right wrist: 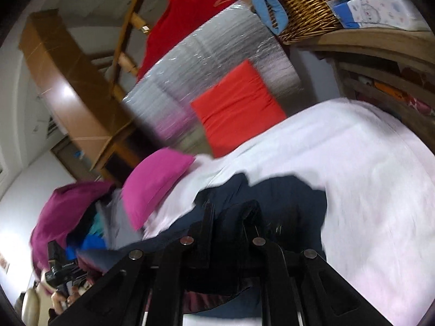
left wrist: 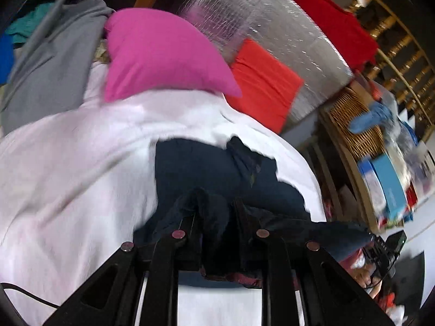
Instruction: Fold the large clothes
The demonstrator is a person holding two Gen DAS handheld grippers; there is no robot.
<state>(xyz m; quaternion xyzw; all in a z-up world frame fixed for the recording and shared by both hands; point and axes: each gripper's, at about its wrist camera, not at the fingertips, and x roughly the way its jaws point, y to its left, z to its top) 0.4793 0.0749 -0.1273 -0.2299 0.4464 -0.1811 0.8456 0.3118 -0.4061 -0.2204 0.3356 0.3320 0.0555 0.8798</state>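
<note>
A dark navy garment (left wrist: 206,168) lies on a white sheet (left wrist: 68,163). My left gripper (left wrist: 214,206) is shut on a bunched edge of the garment, which drapes over both fingers. In the right wrist view the same navy garment (right wrist: 285,198) lies on the white sheet (right wrist: 367,190). My right gripper (right wrist: 228,212) is shut on another bunched part of it. Both views are blurred by motion.
A pink folded cloth (left wrist: 160,57) and an orange-red folded cloth (left wrist: 263,84) lie beyond the garment, by a silver foil mat (left wrist: 272,24). A grey garment (left wrist: 51,65) lies at left. A wicker basket (right wrist: 304,2) stands on a wooden shelf. A red cloth (right wrist: 187,19) hangs on a wooden frame.
</note>
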